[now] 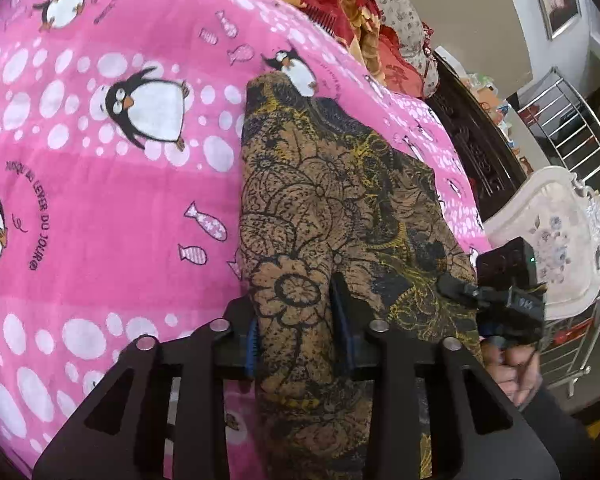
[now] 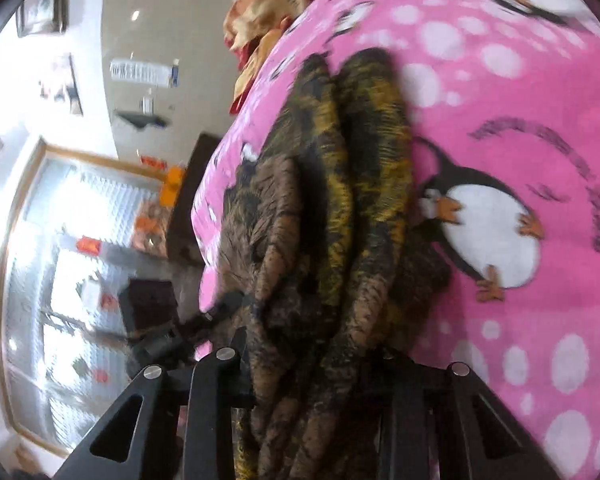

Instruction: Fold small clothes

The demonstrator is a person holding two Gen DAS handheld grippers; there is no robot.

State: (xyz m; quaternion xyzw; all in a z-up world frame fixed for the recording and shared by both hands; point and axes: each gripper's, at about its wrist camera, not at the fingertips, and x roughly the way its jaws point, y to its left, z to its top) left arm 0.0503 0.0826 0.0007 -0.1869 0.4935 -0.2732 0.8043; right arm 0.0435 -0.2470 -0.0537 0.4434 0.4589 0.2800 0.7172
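the left tongs (image 1: 300,320) were clamped on the near end of the brown flowered garment (image 1: 332,200), the cloth bunched between the two blue-padded fingers (image 1: 253,340). the right tongs (image 2: 312,364) likewise gripped a gathered bundle of the same garment (image 2: 340,200), though that view was blurred by motion. the garment lay along the pink penguin blanket (image 1: 100,200) on the bed, close to the blanket's right edge, stretching away toward the far end. to fold it well, i judged, both grips should rise together, keep the held edge taut and level, and lay it squarely over the far part without dragging the blanket. on the blanket, beside a penguin, the words "au lever du jour" could be read; the other lettering was too small. beyond lay a red and yellow quilt (image 1: 340,4).
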